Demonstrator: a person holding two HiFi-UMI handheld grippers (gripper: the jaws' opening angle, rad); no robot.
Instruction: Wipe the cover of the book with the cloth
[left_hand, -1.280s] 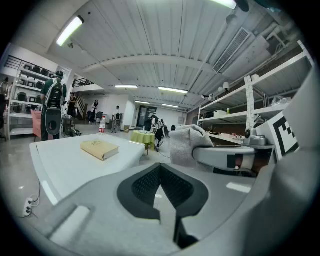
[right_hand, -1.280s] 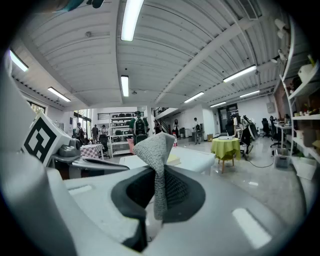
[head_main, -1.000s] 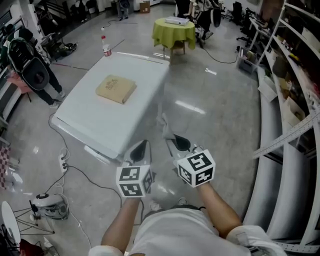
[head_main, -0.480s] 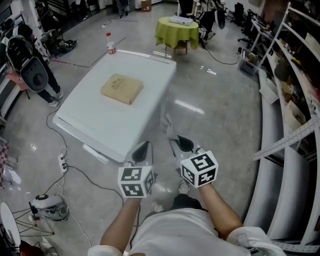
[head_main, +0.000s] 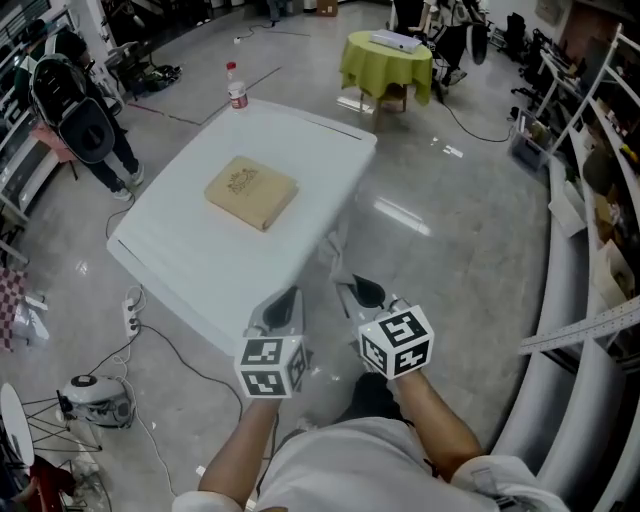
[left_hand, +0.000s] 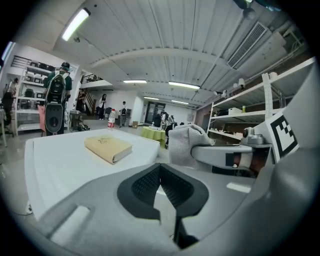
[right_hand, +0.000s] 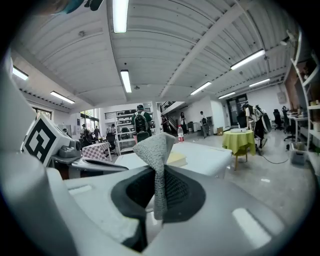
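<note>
Closer than a second ago, the book (head_main: 252, 192) lies flat on the white table (head_main: 180, 270), well ahead of both sets of jaws. The right gripper (right_hand: 159, 192) is clenched on the cloth (right_hand: 156, 160), which sticks up between its pads. The left gripper (left_hand: 160, 172) is closed on nothing. A bottle (head_main: 236, 86) stands at the table's far corner. Beyond it, on glossy grey floor, are a green-draped round table (head_main: 388, 60) and a person with a backpack (head_main: 75, 95). The cover print is too small to read, and the shelving (head_main: 600, 150) is cut off at the right edge.
</note>
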